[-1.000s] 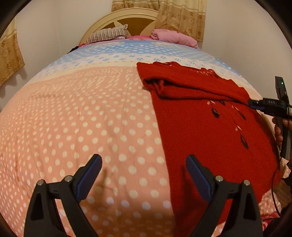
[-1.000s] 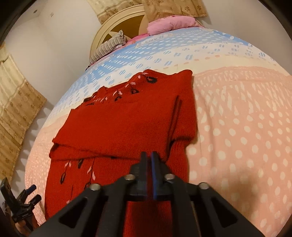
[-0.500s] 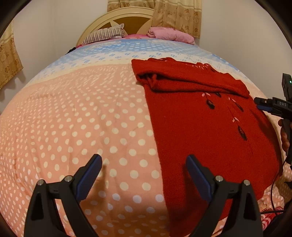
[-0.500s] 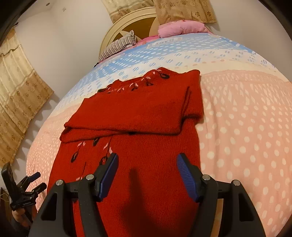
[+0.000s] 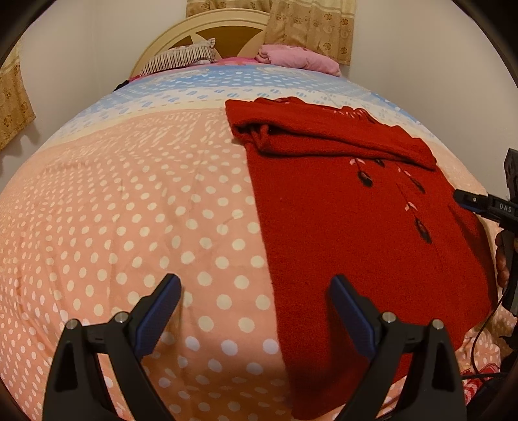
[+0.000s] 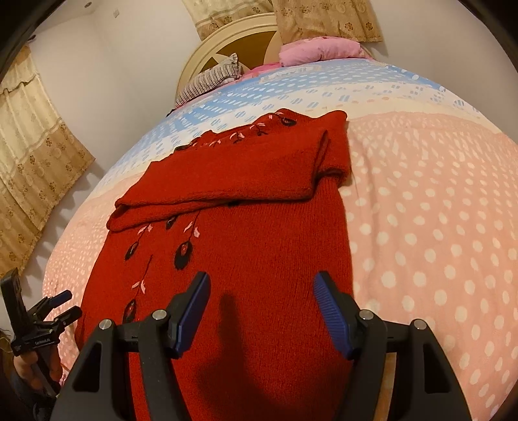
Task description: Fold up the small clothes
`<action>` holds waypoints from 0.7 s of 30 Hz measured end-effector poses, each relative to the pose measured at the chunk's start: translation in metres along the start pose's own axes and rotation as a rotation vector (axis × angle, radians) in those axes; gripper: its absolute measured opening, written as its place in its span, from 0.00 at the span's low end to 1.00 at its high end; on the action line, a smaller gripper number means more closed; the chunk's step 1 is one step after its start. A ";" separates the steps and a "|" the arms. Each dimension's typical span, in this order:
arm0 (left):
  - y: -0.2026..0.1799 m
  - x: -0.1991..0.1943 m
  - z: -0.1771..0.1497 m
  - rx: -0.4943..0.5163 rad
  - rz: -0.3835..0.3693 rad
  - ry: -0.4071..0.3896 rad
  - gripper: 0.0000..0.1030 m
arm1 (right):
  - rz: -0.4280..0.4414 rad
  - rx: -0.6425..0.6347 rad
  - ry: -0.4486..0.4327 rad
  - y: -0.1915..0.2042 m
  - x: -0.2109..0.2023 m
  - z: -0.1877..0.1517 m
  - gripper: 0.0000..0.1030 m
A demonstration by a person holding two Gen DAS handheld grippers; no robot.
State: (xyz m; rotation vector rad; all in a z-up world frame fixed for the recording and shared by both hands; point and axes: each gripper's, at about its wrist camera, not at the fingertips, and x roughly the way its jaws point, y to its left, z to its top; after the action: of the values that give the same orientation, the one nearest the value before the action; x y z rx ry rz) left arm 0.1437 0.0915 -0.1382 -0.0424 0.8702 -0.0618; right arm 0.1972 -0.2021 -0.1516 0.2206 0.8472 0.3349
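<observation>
Hovering low, the right tongs [image 6: 260,311] gape over the near end of the sweater [image 6: 246,259], blue ribbed pads well apart, nothing between them; they have just been opening, and the knit lies free below. Over on the other side the left tongs [image 5: 255,311] stand wide too, empty, straddling the sweater's near left edge, one pad over the bedspread [image 5: 129,210], the other over red wool.

Now the risk, as I read it. That wool is thick, fuzzy and loose; a pinch that bites too shallow could lift only the top layer and drag the sleeves askew. Grab too deep and the tongs may catch the soft bedspread along with it, rucking up the whole lay. If the two tongs lift the hem unevenly, the fold could land crooked.

Moving up: the body is a long flat red panel, ribbed knit showing near the hem, with embroidered dark buds [image 6: 183,256] and pink leaves trailing up the front. Beyond, the sleeves [image 6: 226,181] lie folded across the chest as a plump layered band, its edges rounded. A hard tug could spill that stack.

Farther off, peach polka dots give way to blue dashes, then a striped pillow [image 5: 181,60], a pink pillow [image 5: 298,58] and the curved cream headboard [image 5: 200,29].
</observation>
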 end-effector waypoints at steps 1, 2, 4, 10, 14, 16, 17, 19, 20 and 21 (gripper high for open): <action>0.001 0.000 0.000 -0.003 -0.006 0.002 0.93 | -0.003 -0.003 -0.002 0.000 -0.001 -0.002 0.66; 0.001 0.000 -0.001 -0.006 -0.012 0.004 0.93 | -0.006 -0.003 -0.008 0.001 -0.002 -0.003 0.66; 0.001 -0.001 -0.002 -0.008 -0.020 0.007 0.93 | -0.009 -0.001 -0.018 0.002 -0.004 -0.006 0.66; -0.003 -0.007 -0.004 -0.006 -0.033 0.002 0.93 | -0.003 0.007 -0.036 0.003 -0.015 -0.014 0.66; -0.006 -0.012 -0.006 -0.015 -0.061 0.010 0.93 | 0.042 0.016 -0.019 0.004 -0.026 -0.022 0.66; -0.007 -0.013 -0.008 -0.013 -0.063 0.014 0.93 | 0.049 0.006 -0.011 0.007 -0.029 -0.026 0.66; -0.008 -0.015 -0.010 -0.006 -0.059 0.014 0.93 | 0.046 -0.001 -0.008 0.008 -0.031 -0.028 0.65; -0.009 -0.017 -0.011 0.002 -0.056 0.015 0.93 | 0.047 -0.013 0.000 0.010 -0.034 -0.033 0.66; -0.009 -0.019 -0.012 0.003 -0.054 0.015 0.93 | 0.047 -0.022 0.002 0.011 -0.037 -0.035 0.66; -0.009 -0.020 -0.012 0.004 -0.054 0.016 0.93 | 0.045 -0.030 0.005 0.012 -0.039 -0.037 0.66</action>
State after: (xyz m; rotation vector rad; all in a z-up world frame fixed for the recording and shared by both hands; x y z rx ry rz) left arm 0.1213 0.0838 -0.1307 -0.0617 0.8849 -0.1149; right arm 0.1422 -0.2034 -0.1444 0.2113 0.8423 0.3898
